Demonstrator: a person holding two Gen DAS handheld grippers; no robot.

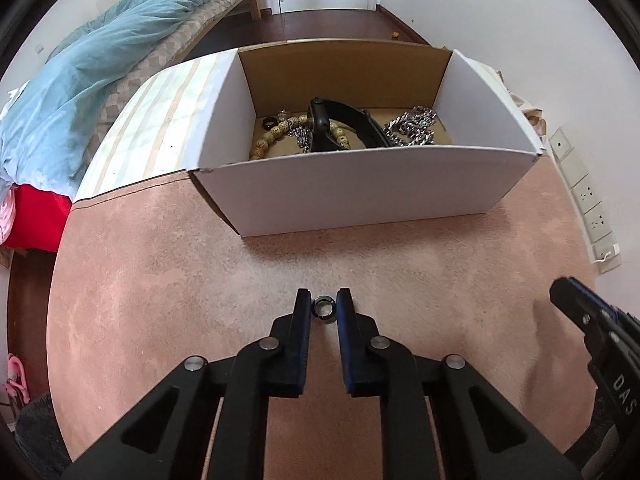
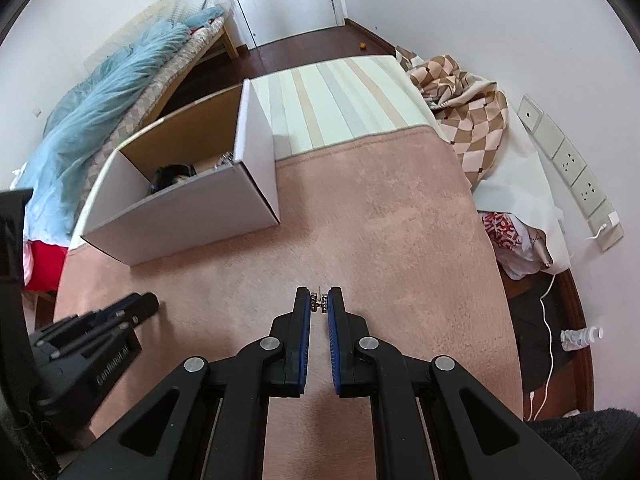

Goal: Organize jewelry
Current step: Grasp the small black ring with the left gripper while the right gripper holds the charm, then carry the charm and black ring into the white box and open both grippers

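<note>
Left hand-held gripper (image 1: 324,305) was clamped on a dark ring (image 1: 324,306) at its fingertips, above the pink blanket (image 1: 160,280); right hand-held gripper (image 2: 320,303) was pinching a small silver earring (image 2: 320,302), narrow gap, also over the blanket. Beyond them the white cardboard box (image 1: 360,188) sat on the blanket, its near wall partly blocking the contents: wooden bead bracelet (image 1: 280,132), black band (image 1: 344,124), silver chain (image 1: 412,126), small black ring (image 1: 269,123). Farther off: striped mattress (image 2: 340,96), checkered blanket (image 2: 468,120) by the wall sockets (image 2: 572,168), blue duvet (image 1: 92,76).
</note>
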